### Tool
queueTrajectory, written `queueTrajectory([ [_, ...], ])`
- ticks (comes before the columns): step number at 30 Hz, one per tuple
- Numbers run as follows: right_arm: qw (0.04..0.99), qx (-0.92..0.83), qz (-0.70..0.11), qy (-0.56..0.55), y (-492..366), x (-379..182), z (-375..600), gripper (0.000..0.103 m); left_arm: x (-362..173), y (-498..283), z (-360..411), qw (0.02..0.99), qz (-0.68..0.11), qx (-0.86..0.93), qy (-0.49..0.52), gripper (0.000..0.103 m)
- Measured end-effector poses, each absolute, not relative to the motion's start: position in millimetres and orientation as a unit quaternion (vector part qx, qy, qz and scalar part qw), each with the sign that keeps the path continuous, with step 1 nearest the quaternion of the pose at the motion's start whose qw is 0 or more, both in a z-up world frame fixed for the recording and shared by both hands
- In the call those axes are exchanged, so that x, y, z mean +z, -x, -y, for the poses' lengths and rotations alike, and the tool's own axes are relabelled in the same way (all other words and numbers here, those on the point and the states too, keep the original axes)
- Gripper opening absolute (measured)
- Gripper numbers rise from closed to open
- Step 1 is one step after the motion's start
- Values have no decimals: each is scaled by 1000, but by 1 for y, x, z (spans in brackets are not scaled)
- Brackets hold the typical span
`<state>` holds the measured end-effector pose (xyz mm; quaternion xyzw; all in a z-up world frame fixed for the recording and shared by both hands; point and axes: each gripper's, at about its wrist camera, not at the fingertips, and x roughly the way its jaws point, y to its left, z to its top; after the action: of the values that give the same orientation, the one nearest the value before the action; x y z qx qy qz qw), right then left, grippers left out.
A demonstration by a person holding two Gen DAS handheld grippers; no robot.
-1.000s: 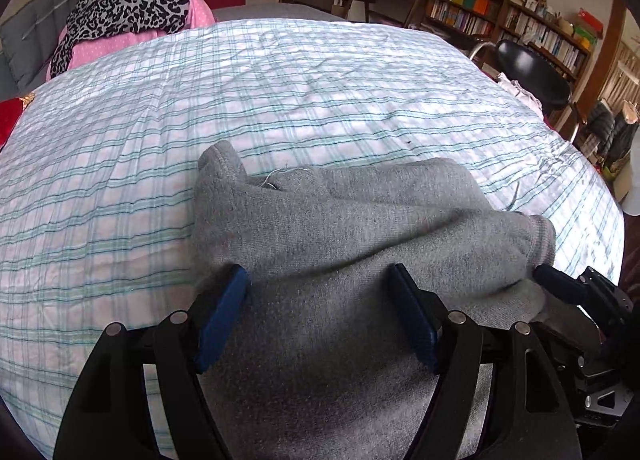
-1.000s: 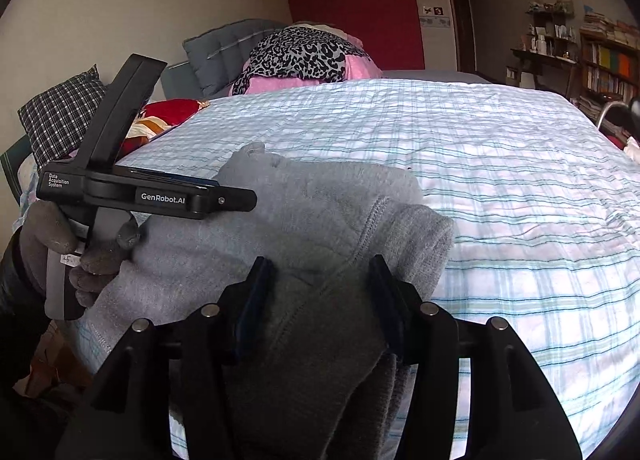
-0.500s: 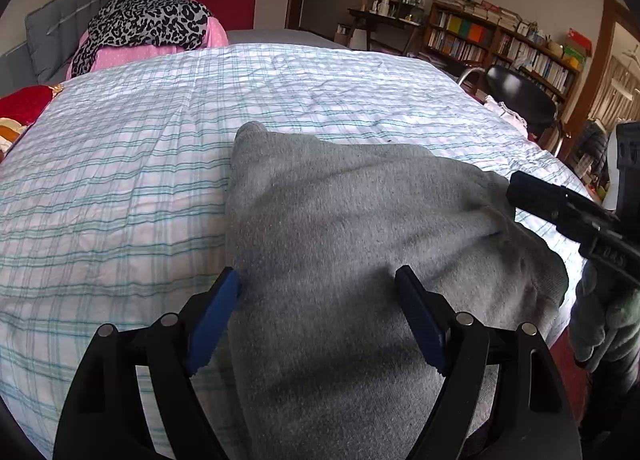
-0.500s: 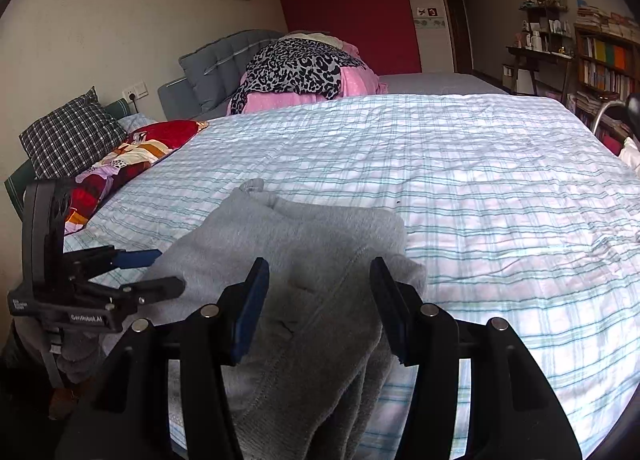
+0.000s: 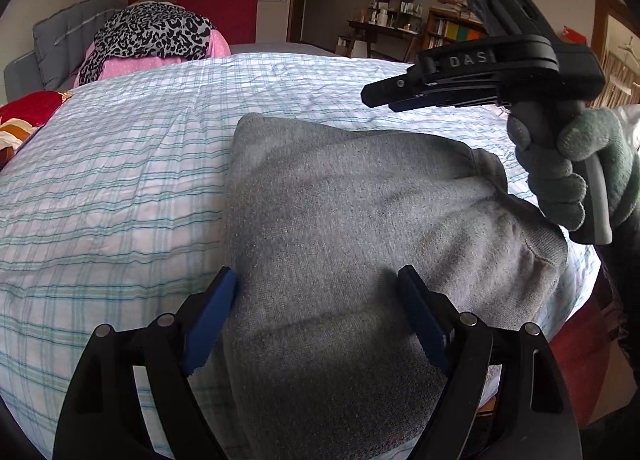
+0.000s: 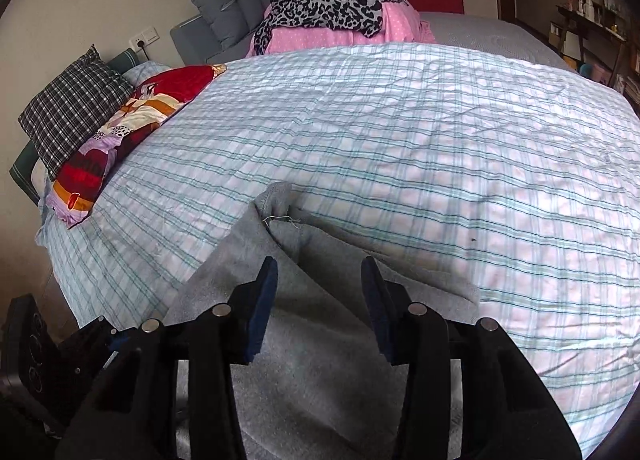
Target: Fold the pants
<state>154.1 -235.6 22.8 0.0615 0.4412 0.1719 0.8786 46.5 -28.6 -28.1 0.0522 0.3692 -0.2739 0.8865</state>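
Note:
The grey sweat pants (image 5: 352, 227) lie folded in a thick bundle on the near edge of the checked bed cover (image 5: 120, 187). My left gripper (image 5: 316, 316) is open, its blue pads low over the near part of the bundle, holding nothing. My right gripper (image 6: 320, 300) is open and empty above the pants (image 6: 312, 360), whose far corner (image 6: 276, 199) points up the bed. In the left wrist view the right gripper (image 5: 376, 93) hovers above the pants at the right, held by a gloved hand (image 5: 560, 167).
Pink and leopard-print bedding (image 6: 332, 7) is piled at the grey headboard (image 6: 228, 11). A checked pillow (image 6: 72, 103) and a red patterned quilt (image 6: 132, 127) lie at the bed's left side. A desk and bookshelves (image 5: 404, 31) stand beyond the bed.
The right gripper has lifted clear of the bundle and now hovers high over its right side. The left gripper stays open over the near part. The pants lie flatter and smoother.

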Motion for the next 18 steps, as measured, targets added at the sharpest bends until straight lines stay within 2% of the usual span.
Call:
queueTrajectory([
  [3, 861, 186, -471, -48, -178, 15, 221, 30, -31, -44, 28, 888, -365, -275, -49, 82],
  [7, 836, 200, -509, -37, -206, -2, 204, 26, -33, -42, 26, 890, -359, -277, -43, 82],
  [11, 811, 215, -542, -48, -230, -22, 192, 25, -37, -39, 27, 891, -355, -279, -43, 82],
  [18, 799, 226, -555, -53, -249, -38, 180, 26, -42, -40, 28, 891, -347, -290, -47, 83],
])
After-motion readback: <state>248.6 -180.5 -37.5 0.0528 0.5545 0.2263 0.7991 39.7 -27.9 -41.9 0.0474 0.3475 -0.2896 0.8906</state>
